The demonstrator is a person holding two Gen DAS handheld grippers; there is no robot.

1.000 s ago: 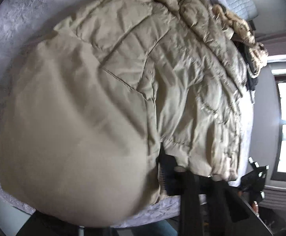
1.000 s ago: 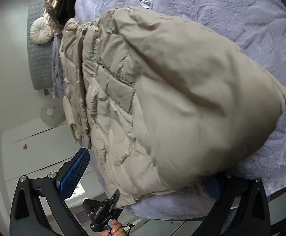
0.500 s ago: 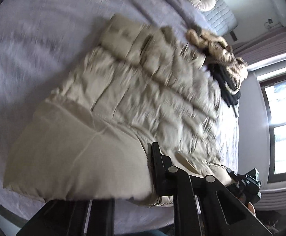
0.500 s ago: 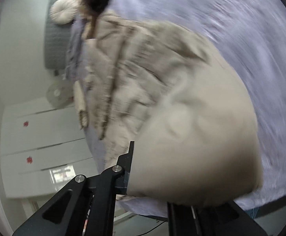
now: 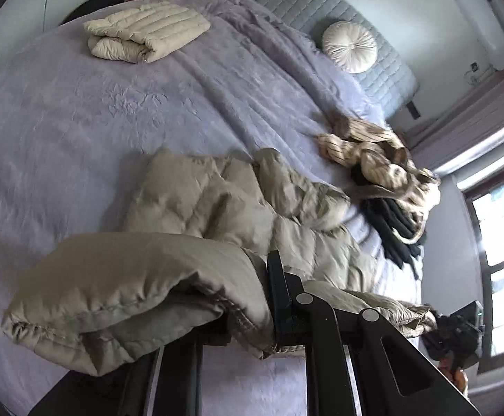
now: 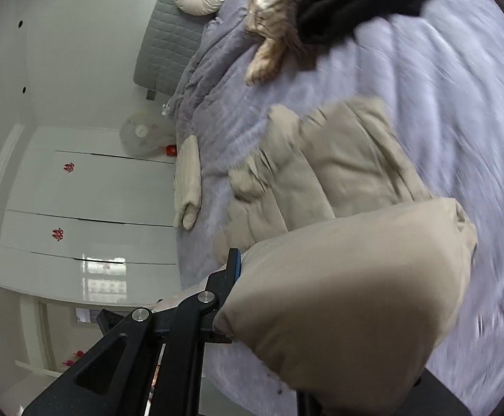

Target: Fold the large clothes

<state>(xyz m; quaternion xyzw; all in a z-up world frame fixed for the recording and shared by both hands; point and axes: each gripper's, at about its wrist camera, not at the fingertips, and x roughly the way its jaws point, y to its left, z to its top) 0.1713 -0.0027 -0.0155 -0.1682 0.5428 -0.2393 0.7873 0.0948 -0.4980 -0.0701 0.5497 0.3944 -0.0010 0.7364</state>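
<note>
A beige puffer jacket (image 5: 238, 208) lies along the lilac bed (image 5: 78, 121), quilted side up. Its near hem is lifted off the bed and doubled back over the body. My left gripper (image 5: 248, 315) is shut on one corner of that hem; one finger (image 5: 276, 287) shows and the other is hidden under the fabric. In the right wrist view the jacket (image 6: 342, 180) bulges toward the camera. My right gripper (image 6: 252, 287) is shut on the other hem corner, with only its left finger (image 6: 233, 270) visible. The right gripper (image 5: 454, 329) also appears at the left view's lower right.
A folded beige jacket (image 5: 146, 34) (image 6: 188, 187) rests at the bed's far side. A heap of striped and black clothes (image 5: 383, 166) (image 6: 335, 3) lies beyond the jacket's collar. A round pillow (image 5: 349, 46) leans on the grey headboard (image 5: 307, 3). White wardrobe (image 6: 78, 208) beside the bed.
The right gripper, open a second ago, has closed on the hem. Both grippers rose and pulled back from the bed, lifting the jacket's near hem so more of the bed shows.
</note>
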